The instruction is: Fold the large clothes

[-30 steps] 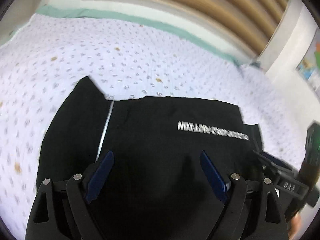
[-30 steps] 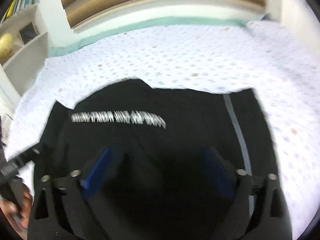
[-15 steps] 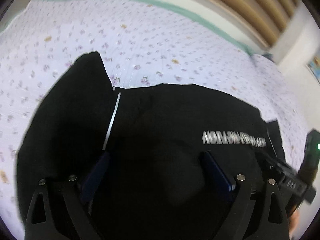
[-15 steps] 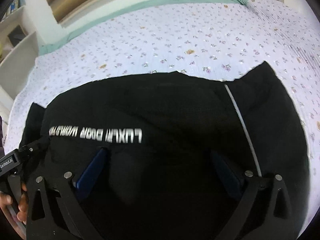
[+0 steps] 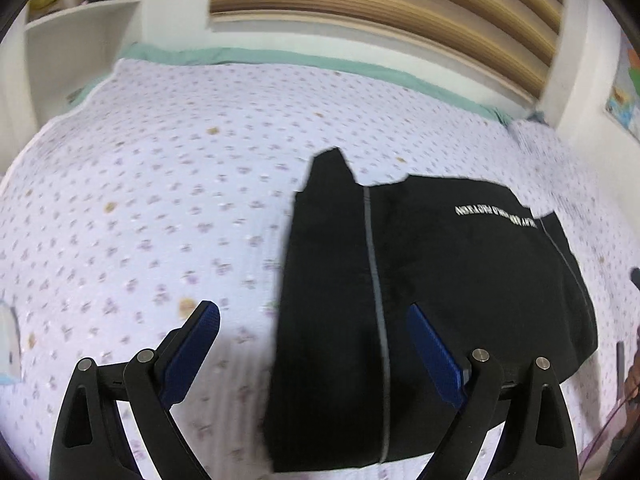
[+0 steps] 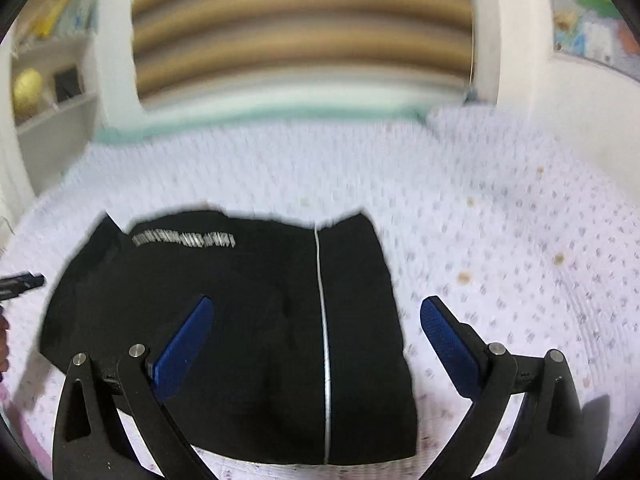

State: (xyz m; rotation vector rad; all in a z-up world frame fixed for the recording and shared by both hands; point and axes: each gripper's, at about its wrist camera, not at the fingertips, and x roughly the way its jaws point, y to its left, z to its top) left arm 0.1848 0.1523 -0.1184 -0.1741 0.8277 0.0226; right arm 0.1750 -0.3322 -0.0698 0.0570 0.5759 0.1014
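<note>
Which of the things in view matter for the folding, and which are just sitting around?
For the job:
- black garment, lying on the bedspread
- left hand-held gripper, open
- right hand-held gripper, open

Lying about:
- white shelf
- yellow object on shelf
- wall poster

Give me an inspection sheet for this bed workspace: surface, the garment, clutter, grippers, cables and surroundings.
Surface: floral bedspread, green edge at the far side.
Job's things: black garment lies folded flat, white lettering and pale stripes showing.
Clutter: nothing seen on the bedspread.
Grippers: left gripper open, over the garment's left edge; right gripper open, over its right edge; neither holds cloth.
Cables: nothing seen.
Surroundings: slatted headboard, white shelves, colourful poster on the wall.
</note>
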